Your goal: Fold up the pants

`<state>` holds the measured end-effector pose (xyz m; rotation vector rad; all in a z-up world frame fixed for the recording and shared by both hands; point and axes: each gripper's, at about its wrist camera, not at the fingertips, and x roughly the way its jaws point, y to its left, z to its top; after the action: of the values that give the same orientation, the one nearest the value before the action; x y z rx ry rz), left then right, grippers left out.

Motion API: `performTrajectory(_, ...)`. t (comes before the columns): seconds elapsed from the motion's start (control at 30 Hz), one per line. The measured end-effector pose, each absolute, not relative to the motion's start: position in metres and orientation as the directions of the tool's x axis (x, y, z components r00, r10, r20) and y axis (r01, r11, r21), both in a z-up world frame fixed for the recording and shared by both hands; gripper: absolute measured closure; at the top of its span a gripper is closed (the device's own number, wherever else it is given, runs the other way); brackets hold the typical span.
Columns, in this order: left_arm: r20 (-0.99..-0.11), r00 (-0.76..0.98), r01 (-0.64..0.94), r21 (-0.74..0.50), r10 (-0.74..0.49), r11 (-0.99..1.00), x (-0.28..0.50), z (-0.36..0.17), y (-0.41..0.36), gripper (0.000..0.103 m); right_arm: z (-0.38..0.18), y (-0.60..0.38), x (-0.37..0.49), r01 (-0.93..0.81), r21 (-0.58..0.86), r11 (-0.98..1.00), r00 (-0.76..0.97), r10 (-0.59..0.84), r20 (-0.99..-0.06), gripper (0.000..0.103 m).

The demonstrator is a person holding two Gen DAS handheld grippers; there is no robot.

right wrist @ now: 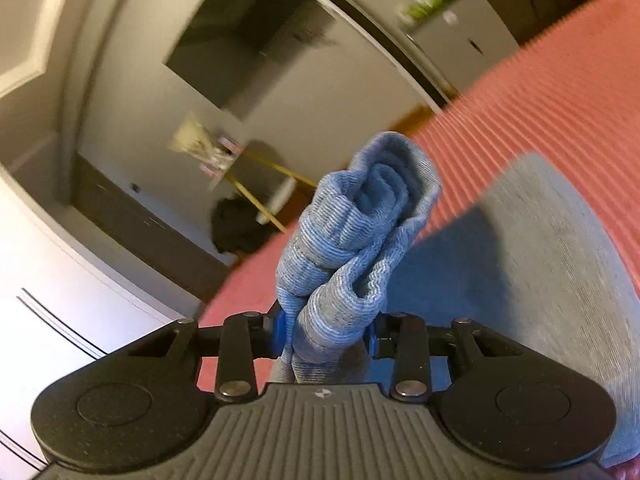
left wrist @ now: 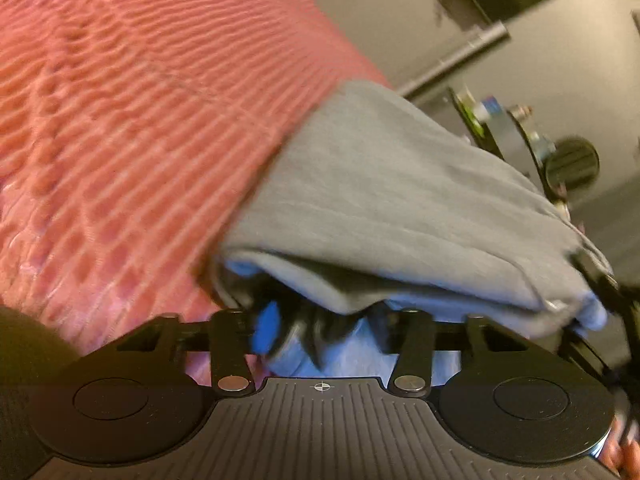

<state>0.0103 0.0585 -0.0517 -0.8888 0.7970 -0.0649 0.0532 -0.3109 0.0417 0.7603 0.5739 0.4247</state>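
Observation:
The grey-blue pants (left wrist: 392, 200) hang lifted over a pink ribbed bedspread (left wrist: 120, 120). My left gripper (left wrist: 320, 324) is shut on one folded edge of the pants; the cloth hides its fingertips. The other gripper (left wrist: 600, 292) shows at the right edge of the left wrist view, at the far corner of the same edge. In the right wrist view my right gripper (right wrist: 328, 332) is shut on a bunched ribbed band of the pants (right wrist: 352, 248), which stands up between the blue pads. More of the pants (right wrist: 540, 280) drapes to its right over the bedspread (right wrist: 560, 80).
Beyond the bed edge are a grey wall, a dark opening (right wrist: 256, 40), a white cabinet (right wrist: 60, 280) and a broom with a yellow handle (right wrist: 256, 196). A metal bar (left wrist: 456, 60) runs along the wall past the bed.

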Motion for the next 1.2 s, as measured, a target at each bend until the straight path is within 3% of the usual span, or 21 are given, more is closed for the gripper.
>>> performTrajectory(0.37,-0.517,0.814,-0.191,-0.669,-0.264,0.719,-0.018,-0.029,0.062,0.058,0.05,-0.334,0.028,-0.164,0.729,0.665,0.787,0.534,-0.31,0.068)
performTrajectory(0.53,-0.556,0.768,-0.191,-0.674,-0.319,0.714,-0.009,-0.032,0.055,0.056,0.012,-0.355,0.026,-0.065,0.718,0.693,0.784,0.481,-0.392,0.066)
performTrajectory(0.67,-0.565,0.745,-0.183,-0.685,-0.355,0.705,-0.005,-0.033,0.051,0.052,-0.037,-0.377,0.034,0.15,0.713,0.685,0.699,0.437,-0.567,0.048)
performTrajectory(0.7,-0.557,0.748,-0.178,-0.691,-0.36,0.701,-0.006,-0.032,0.052,0.051,-0.045,-0.385,0.035,0.189,0.753,0.63,0.694,0.457,-0.556,0.047)
performTrajectory(0.73,-0.548,0.751,-0.17,-0.7,-0.369,0.693,-0.006,-0.033,0.053,0.05,-0.049,-0.394,0.034,0.21,0.799,0.563,0.718,0.466,-0.517,0.039)
performTrajectory(0.77,-0.538,0.751,-0.162,-0.713,-0.384,0.682,-0.005,-0.033,0.055,0.05,-0.049,-0.402,0.034,0.218,0.832,0.51,0.746,0.462,-0.479,0.024)
performTrajectory(0.83,-0.519,0.75,-0.15,-0.739,-0.412,0.657,-0.007,-0.035,0.058,0.05,-0.049,-0.413,0.035,0.201,0.878,0.435,0.786,0.464,-0.41,0.013)
performTrajectory(0.93,-0.473,0.749,-0.135,-0.793,-0.463,0.594,-0.009,-0.039,0.066,0.047,-0.058,-0.412,0.05,0.201,0.883,0.424,0.743,0.521,-0.42,0.012)
performTrajectory(1.03,-0.425,0.758,-0.11,-0.83,-0.494,0.547,-0.014,-0.039,0.072,0.035,-0.057,-0.406,0.059,0.185,0.884,0.429,0.725,0.548,-0.417,0.016)
performTrajectory(1.07,-0.414,0.756,-0.102,-0.84,-0.508,0.532,-0.016,-0.037,0.072,0.032,-0.055,-0.402,0.061,0.172,0.879,0.445,0.717,0.555,-0.421,0.036)
performTrajectory(1.13,-0.389,0.74,-0.068,-0.855,-0.549,0.514,-0.019,-0.035,0.069,0.032,-0.054,-0.399,0.063,0.15,0.871,0.467,0.703,0.57,-0.427,0.06)
performTrajectory(1.2,-0.389,0.715,-0.05,-0.857,-0.581,0.513,-0.017,-0.035,0.064,0.028,-0.056,-0.402,0.062,0.139,0.885,0.444,0.704,0.584,-0.404,0.06)
